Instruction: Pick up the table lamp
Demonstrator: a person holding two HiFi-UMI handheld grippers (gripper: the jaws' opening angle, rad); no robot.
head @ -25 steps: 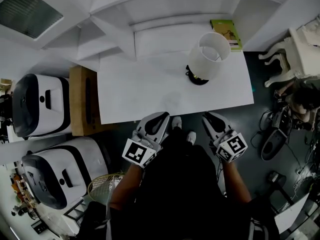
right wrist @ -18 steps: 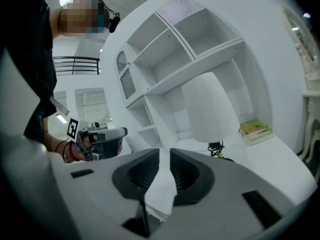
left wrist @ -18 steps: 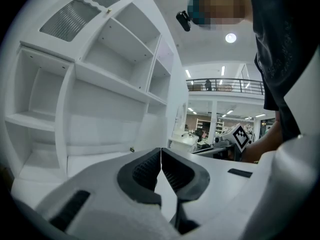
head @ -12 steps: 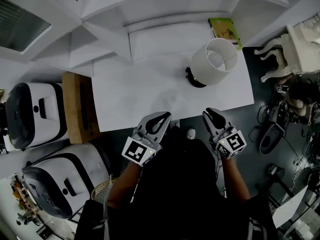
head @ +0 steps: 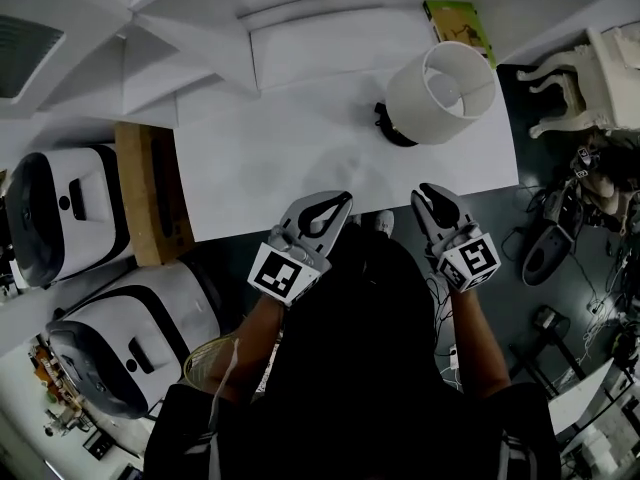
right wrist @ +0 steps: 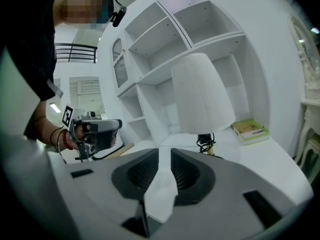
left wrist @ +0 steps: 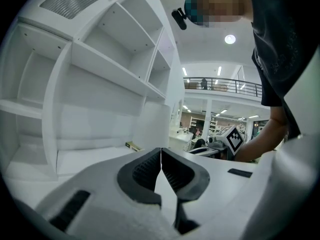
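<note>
The left gripper (left wrist: 161,152) has its ribbed dark pads pressed together at the tips, with nothing between them. From the head view it (head: 338,201) hangs over the near edge of the table (head: 260,168), pointing toward the shelf unit (left wrist: 100,69). The right gripper (right wrist: 165,155) has its jaws a narrow slit apart, and only bare tabletop shows through the gap. It (head: 425,194) too is at the table's near edge, beside the left one and well apart from it. Each has a marker cube at its rear, and a dark-sleeved arm runs back from each

The lamp (right wrist: 200,94) stands upright ahead of the right gripper and a little to its right, clear of both claws. Its shade (head: 445,93) is plain white, narrower at the top than at the bottom, and open above, so the bulb shows inside from the head view. Under the shade a short stem drops to a dark round base (head: 393,136), with a dark cord (right wrist: 206,145) bunched beside it. The lamp sits on the far right part of the table, near the back

Behind it and to the right a green and yellow book (head: 455,23) lies flat against the shelf unit. Left of the table are two white and black machines (head: 60,213)
</note>
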